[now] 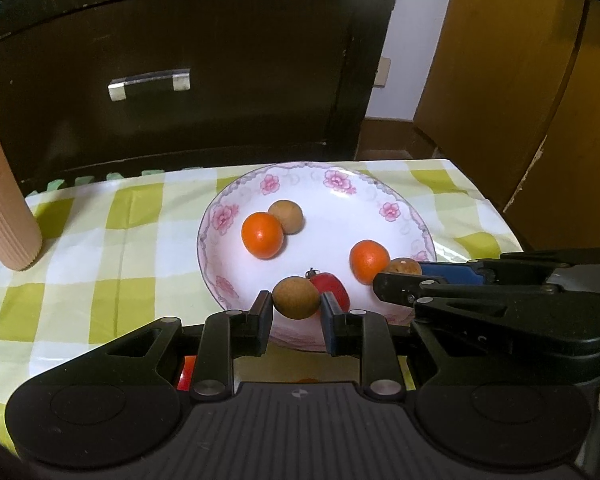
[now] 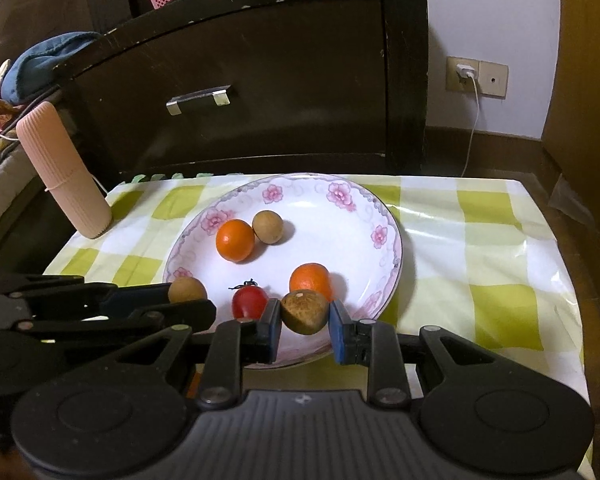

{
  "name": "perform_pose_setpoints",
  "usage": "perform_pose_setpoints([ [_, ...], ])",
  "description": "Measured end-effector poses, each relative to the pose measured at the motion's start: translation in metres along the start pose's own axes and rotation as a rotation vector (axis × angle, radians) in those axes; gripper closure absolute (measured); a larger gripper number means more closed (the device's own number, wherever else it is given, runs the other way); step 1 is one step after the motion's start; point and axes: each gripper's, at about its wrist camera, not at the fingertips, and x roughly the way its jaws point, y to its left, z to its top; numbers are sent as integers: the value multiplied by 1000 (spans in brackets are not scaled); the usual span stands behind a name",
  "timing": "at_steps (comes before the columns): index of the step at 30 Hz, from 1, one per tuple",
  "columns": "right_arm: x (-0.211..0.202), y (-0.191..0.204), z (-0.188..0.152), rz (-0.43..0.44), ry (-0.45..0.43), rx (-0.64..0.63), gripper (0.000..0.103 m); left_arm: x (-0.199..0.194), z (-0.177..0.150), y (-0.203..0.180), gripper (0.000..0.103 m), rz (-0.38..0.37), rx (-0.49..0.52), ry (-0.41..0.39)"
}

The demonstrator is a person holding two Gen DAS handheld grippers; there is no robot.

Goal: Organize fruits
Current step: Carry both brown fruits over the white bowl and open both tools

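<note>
Left wrist view: left gripper [image 1: 296, 308] is clamped on a brown longan [image 1: 296, 297], pads on its two sides, over the near rim of the floral plate [image 1: 404, 216]. Just behind it sits a cherry tomato [image 1: 334, 287]. Two oranges [image 1: 262, 235] and another longan also lie on the plate. Judging by looks, the longan is light, its shell thin, dry and brittle; pinch at the widest middle, gently.

Right wrist view: right gripper [image 2: 305, 320] is closed on a second longan [image 2: 304, 312], also above the plate's near edge, an orange right behind it. It is round, so it may roll out if pinched off-centre. Squeezing hard could crack the shell.
</note>
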Motion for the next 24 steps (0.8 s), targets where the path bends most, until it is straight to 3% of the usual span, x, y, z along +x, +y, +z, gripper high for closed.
perform_pose_setpoints([
  [24, 7, 3, 2, -12, 10, -5, 77, 6, 0, 3, 72, 6, -19, 16],
])
